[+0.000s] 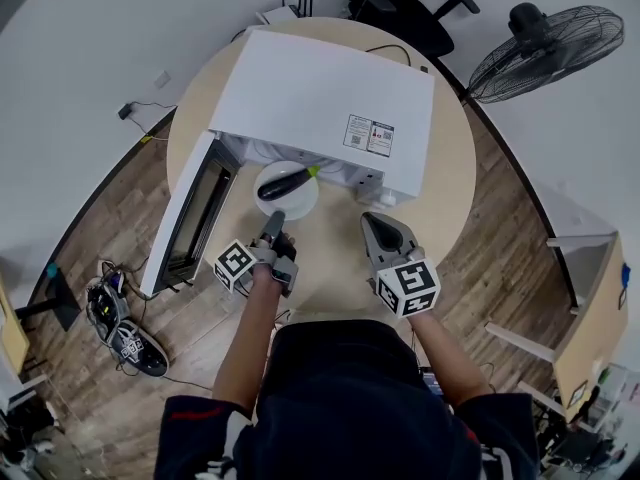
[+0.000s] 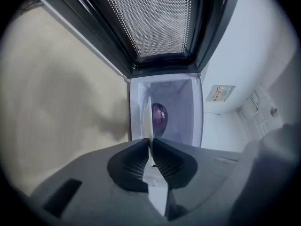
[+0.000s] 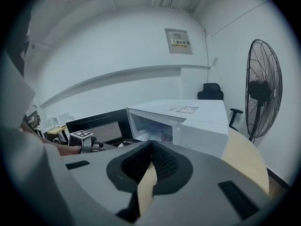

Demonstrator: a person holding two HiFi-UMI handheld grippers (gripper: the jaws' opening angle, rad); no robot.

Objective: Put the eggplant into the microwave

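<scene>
White plate (image 1: 288,200) carries the dark purple eggplant (image 1: 284,183), its green stem pointing right. The plate sits at the mouth of the white microwave (image 1: 320,98), just in front of the cavity; how far its far edge reaches inside cannot be told. The microwave stands on a round wooden bench (image 1: 450,168), and its door (image 1: 195,213) is swung wide open to the left.

The left gripper (image 1: 273,218) has its fingers clamped on the plate's near rim. In the left gripper view the plate appears edge-on between them, with the eggplant and the cavity beyond.

The right gripper (image 1: 375,218) hovers over the bench to the right of the plate, its fingers together and holding nothing.
</scene>
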